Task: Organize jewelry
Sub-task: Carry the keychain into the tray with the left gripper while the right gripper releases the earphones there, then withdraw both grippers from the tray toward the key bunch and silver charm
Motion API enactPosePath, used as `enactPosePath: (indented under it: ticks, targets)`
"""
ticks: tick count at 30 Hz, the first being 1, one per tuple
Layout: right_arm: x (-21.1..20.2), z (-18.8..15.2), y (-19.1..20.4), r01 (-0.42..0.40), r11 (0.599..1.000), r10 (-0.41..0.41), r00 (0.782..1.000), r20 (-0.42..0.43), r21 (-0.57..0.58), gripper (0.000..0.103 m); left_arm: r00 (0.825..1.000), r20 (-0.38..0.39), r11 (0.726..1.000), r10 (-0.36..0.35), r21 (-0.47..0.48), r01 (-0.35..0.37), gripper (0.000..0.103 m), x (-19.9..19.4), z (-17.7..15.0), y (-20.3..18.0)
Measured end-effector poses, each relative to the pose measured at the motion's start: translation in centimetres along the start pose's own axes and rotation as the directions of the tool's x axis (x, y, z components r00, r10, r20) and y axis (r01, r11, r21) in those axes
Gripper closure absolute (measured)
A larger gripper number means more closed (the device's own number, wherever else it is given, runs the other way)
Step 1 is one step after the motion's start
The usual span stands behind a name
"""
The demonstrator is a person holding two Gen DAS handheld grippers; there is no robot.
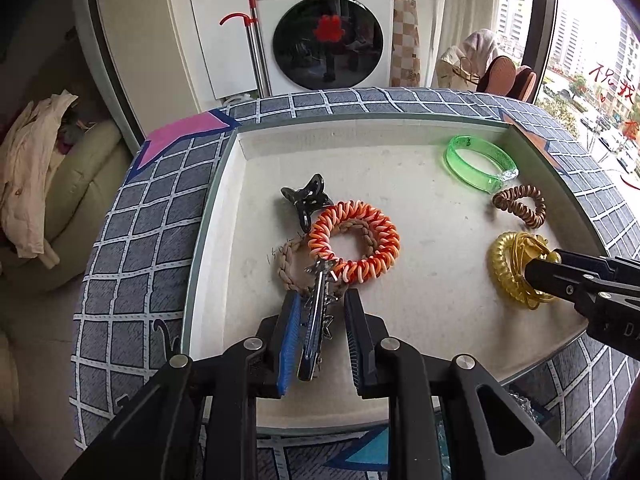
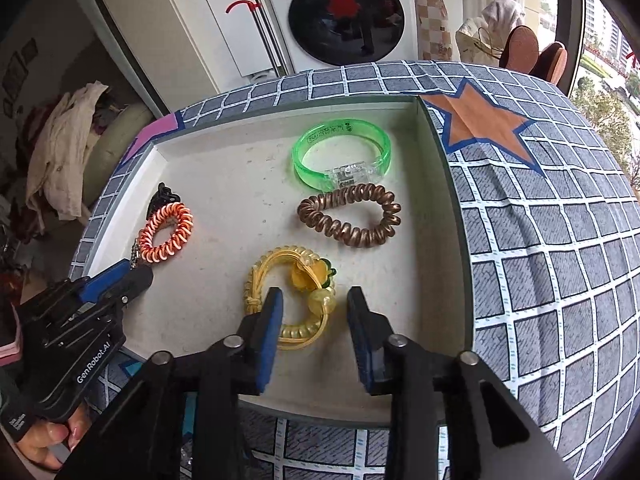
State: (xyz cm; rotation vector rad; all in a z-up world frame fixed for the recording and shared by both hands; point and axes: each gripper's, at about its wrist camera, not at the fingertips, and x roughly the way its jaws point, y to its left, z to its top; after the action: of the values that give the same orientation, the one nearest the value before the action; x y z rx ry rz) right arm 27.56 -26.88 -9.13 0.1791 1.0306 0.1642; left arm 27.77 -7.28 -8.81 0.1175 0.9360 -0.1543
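Note:
A shallow white tray (image 1: 360,136) (image 2: 280,118) holds the jewelry. My left gripper (image 1: 322,312) (image 2: 136,274) is shut on a silver star hair clip (image 1: 318,308), which stands on edge between the pads. The clip's tip touches an orange-and-white spiral ring (image 1: 354,240) (image 2: 166,234). A tan braided bracelet (image 1: 288,264) and a black claw clip (image 1: 306,200) lie beside the ring. My right gripper (image 2: 316,308) (image 1: 540,276) stands open over a yellow hair tie (image 2: 304,268) (image 1: 504,268), which lies on the tray floor between the pads, untouched.
A green bangle (image 2: 344,126) (image 1: 472,178) and a brown spiral tie (image 2: 352,238) (image 1: 536,212) lie at the tray's far right. The tray sits on a blue grid-patterned cloth (image 2: 540,240). Behind stand a washing machine (image 1: 324,32) and a sofa with clothes (image 1: 40,160).

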Motion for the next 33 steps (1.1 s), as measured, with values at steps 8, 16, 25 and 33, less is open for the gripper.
enactPosePath:
  ticks: [8,16,25,33]
  targets:
    - [-2.3,0.2,0.0,-0.032,0.999,0.03,0.998,0.062,0.032,0.029,1.0,0.023,1.0,0.006,-0.008,-0.005,0.06,-0.8,0.0,0.0]
    - [-4.1,0.0,-0.7,-0.036,0.997,0.03,0.995,0.096,0.07,0.023,0.998,0.057,0.999,-0.013,-0.036,0.015,0.06,-2.3,0.5,0.6]
    - [-5.6,-0.6,0.0,0.012,0.999,-0.018,0.993,0.12,0.052,0.018,0.992,0.122,0.997,0.012,-0.072,-0.003,0.0,-5.3,0.4,1.5]
    - [-7.4,-2.1,1.1,0.043,0.999,-0.045,0.982,0.185,0.019,0.0,0.991,0.128,0.996,0.04,-0.088,-0.028,0.0,-7.9,-1.2,2.4]
